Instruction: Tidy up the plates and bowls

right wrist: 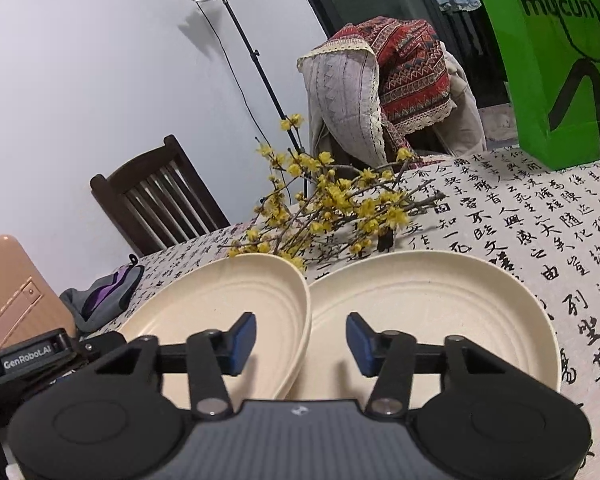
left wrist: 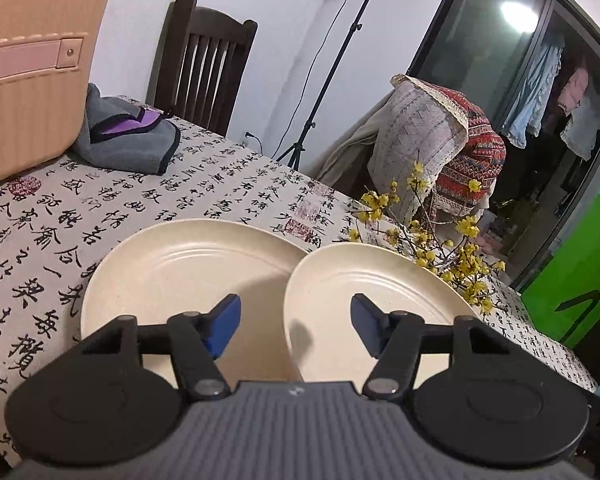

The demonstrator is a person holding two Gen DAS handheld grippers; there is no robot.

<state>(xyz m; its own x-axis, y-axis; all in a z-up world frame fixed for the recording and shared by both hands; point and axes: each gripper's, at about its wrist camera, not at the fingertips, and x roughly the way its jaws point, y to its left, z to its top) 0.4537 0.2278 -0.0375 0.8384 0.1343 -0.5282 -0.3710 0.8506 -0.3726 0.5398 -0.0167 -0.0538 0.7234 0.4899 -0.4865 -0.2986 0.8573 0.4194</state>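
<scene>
The left hand-held gripper [left wrist: 296, 326] and the right hand-held gripper [right wrist: 301, 344] hover half-spread and empty over two cream plates on the tabletop [left wrist: 228, 184]. The left plate [left wrist: 188, 272] lies flat; the right plate [left wrist: 364, 300] tilts, its rim overlapping its neighbour. Stacking looks not yet done, and no bowl shows.
</scene>
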